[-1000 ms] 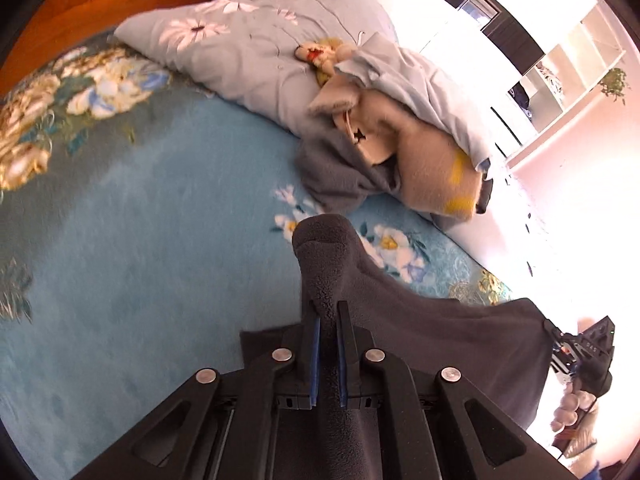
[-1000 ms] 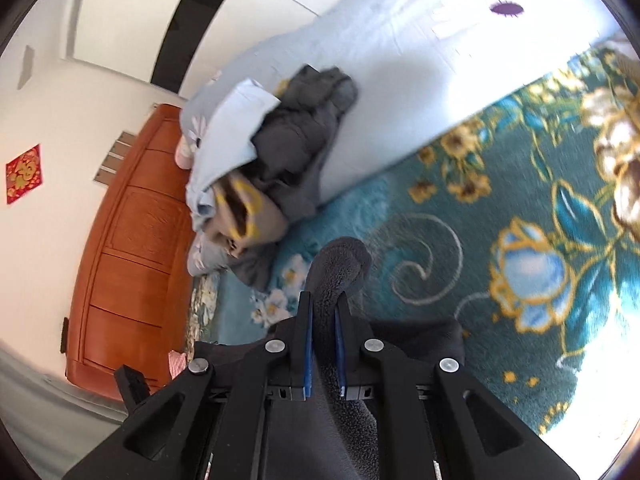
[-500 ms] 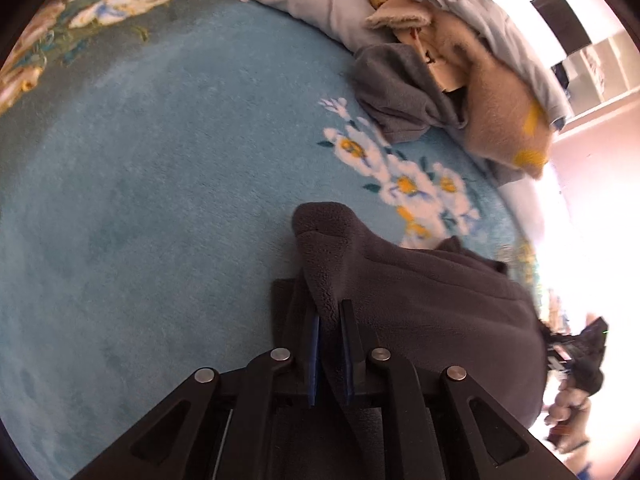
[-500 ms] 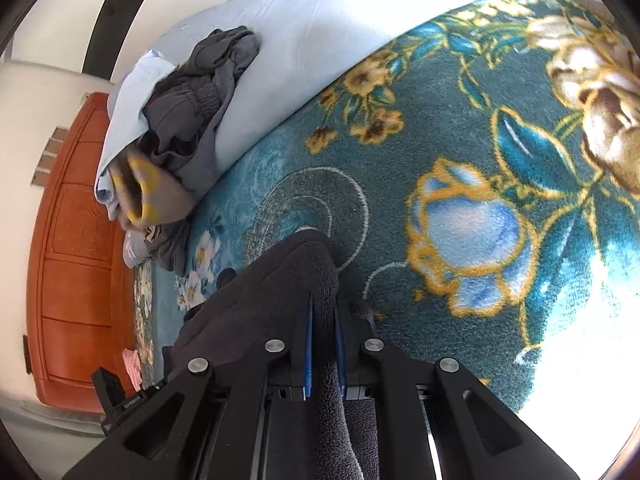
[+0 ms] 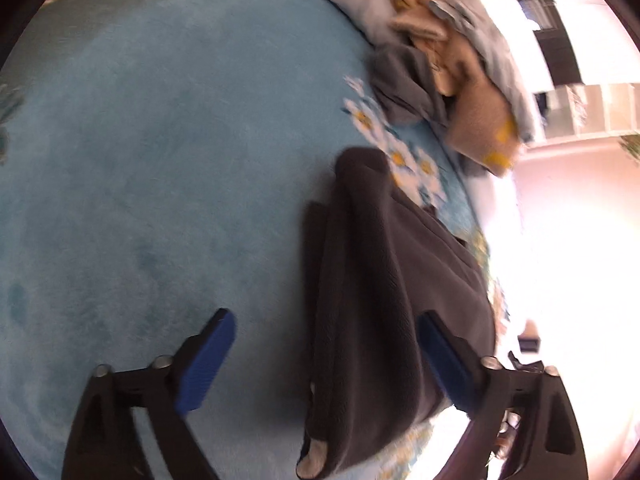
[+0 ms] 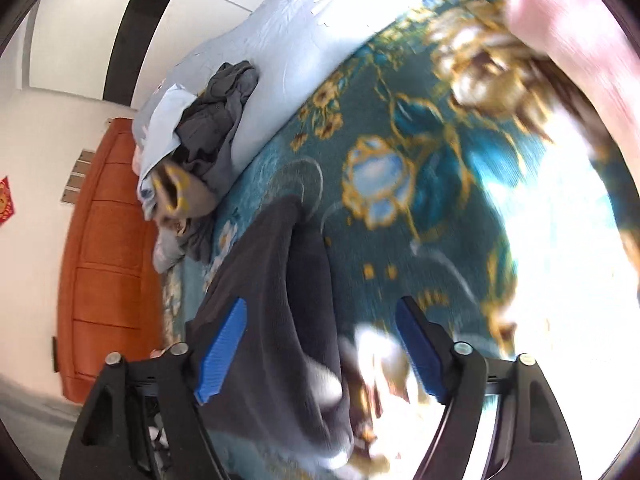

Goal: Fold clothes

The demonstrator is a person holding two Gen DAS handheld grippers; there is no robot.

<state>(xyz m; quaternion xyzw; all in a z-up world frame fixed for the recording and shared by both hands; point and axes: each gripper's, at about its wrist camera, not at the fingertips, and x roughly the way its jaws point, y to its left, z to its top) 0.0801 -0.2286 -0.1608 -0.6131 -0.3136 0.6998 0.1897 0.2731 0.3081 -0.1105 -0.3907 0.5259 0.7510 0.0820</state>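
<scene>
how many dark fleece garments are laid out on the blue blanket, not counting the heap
1: the dark fleece garment lies folded on the blue blanket, between both sets of opening jaws, gripped by neither. The clothes heap behind it may hide more.

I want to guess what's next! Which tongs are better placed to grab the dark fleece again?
Probably left: the left tongs, opening, have the dark fleece centred between them. The right tongs, also opening, sit off its edge.

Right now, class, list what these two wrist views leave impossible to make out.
- Dark fleece garment: which kind of garment; left view, bunched and cut off by the lower edge.
- Pile of clothes: how many items; right view, overlapping.
- Room beyond the bed: left view, washed out by glare.
- Pink shape: right view, blurred.
</scene>
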